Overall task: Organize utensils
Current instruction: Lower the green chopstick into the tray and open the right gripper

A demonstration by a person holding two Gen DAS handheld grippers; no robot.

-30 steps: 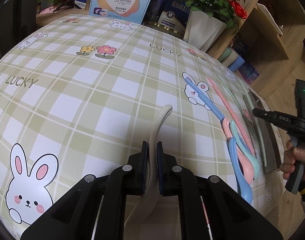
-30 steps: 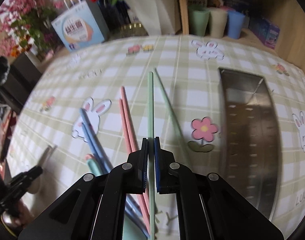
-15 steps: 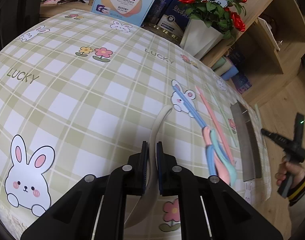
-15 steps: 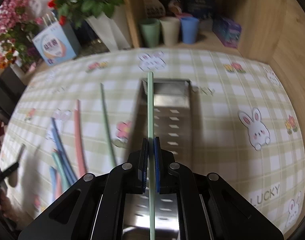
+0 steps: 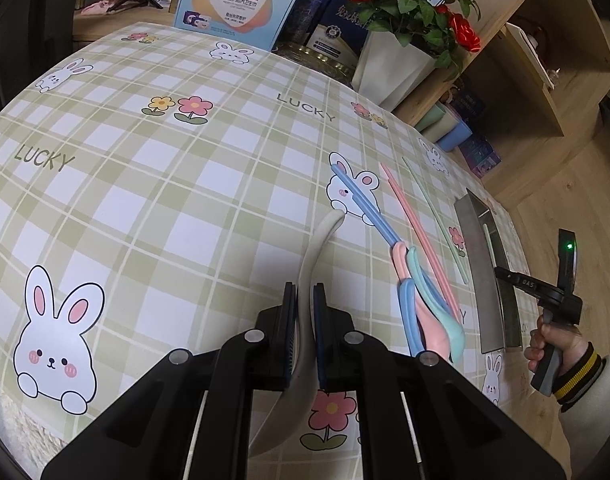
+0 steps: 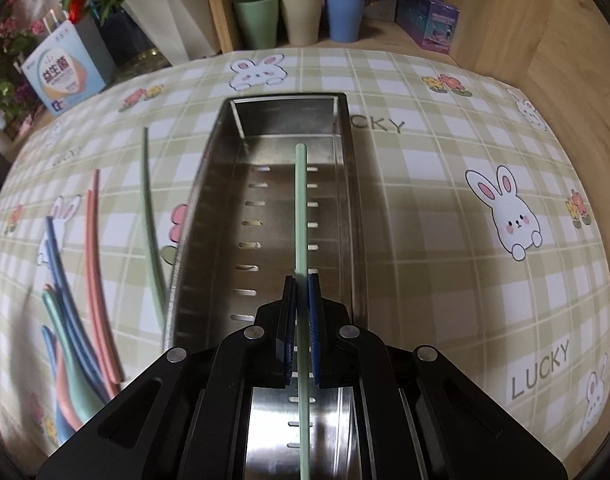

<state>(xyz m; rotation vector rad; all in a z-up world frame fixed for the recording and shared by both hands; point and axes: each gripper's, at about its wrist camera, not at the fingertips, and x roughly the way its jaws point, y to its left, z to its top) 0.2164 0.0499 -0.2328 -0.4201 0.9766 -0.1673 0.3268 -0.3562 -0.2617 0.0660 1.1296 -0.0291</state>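
My left gripper is shut on a beige spoon, held above the checked tablecloth. My right gripper is shut on a green chopstick and holds it lengthwise over the steel tray; the tray also shows in the left wrist view, with the right gripper over it. On the cloth left of the tray lie a second green chopstick, pink chopsticks, blue chopsticks and blue, pink and teal spoons.
A white pot of red roses, boxes and three cups stand along the table's far edge by a wooden shelf. A purple box sits near the cups.
My right gripper has carried the green chopstick from the cloth to over the steel tray and lowered it. My left gripper holds the beige spoon with little movement.
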